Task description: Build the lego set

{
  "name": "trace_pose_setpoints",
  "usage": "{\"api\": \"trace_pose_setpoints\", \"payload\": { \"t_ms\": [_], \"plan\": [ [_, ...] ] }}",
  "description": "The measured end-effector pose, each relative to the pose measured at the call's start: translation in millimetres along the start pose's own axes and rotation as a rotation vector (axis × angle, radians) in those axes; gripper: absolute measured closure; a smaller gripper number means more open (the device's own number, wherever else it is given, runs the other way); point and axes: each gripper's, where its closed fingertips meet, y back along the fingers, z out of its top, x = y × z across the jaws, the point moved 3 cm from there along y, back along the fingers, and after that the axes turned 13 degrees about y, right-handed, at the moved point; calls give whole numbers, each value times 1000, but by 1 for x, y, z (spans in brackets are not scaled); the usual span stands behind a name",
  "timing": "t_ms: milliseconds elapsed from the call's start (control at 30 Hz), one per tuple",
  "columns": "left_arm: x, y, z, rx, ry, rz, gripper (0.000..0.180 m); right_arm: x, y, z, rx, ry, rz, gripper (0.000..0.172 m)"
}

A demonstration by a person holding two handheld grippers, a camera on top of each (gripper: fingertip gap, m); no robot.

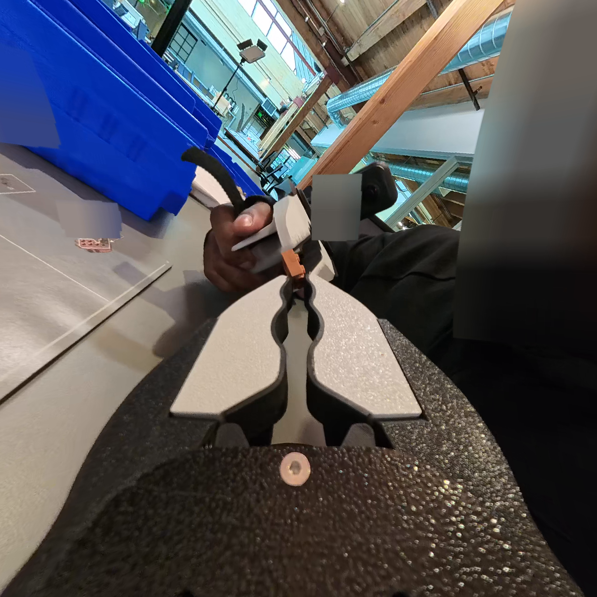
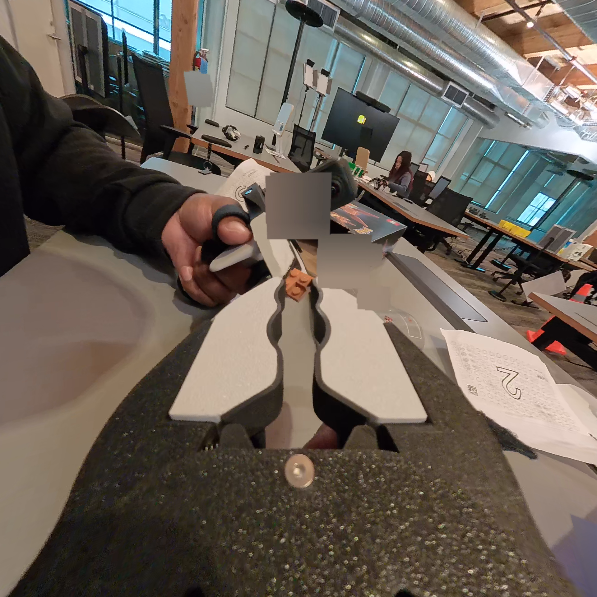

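2 grippers meet tip to tip over a grey table [image 2: 80, 323], and both close on the same orange brick [image 2: 298, 287]. In the right wrist view the right gripper [image 2: 298, 292] has its pads against the flat sides of this small studded plate, which sits tilted between the tips with its studs facing up toward the camera. In the left wrist view the left gripper [image 1: 298, 284] pinches the brick [image 1: 293, 265] edge-on at its near end, while the far end runs up into the other gripper's grey fingers. A hand [image 1: 232, 245] in a dark sleeve grips each tool's handle behind the brick. Blue bins [image 1: 106, 106] stand at the table's far edge on the left view, with a small pink brick [image 1: 95, 245] lying on a grey mat [image 1: 64, 307] near them. A printed sheet [image 2: 510, 384] lies to the right of the right gripper.
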Motion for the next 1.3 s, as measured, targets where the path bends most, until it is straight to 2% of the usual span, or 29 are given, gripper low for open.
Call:
{"api": "trace_pose_setpoints", "payload": {
  "t_ms": [267, 600, 933, 1300],
  "plan": [
    [4, 0, -6, 53, 9, 36, 175, 5, 1, -5, 32, -28, 82, 156],
    [8, -2, -12, 102, 18, 77, 175, 12, 2, -9, 101, 44, 153, 152],
    [6, -6, -22, 188, 29, 63, 175, 20, 9, -8, 126, 96, 292, 152],
    [1, -10, -32, 268, 27, 25, 175, 28, 12, -3, 89, 58, 382, 153]
  ]
}}
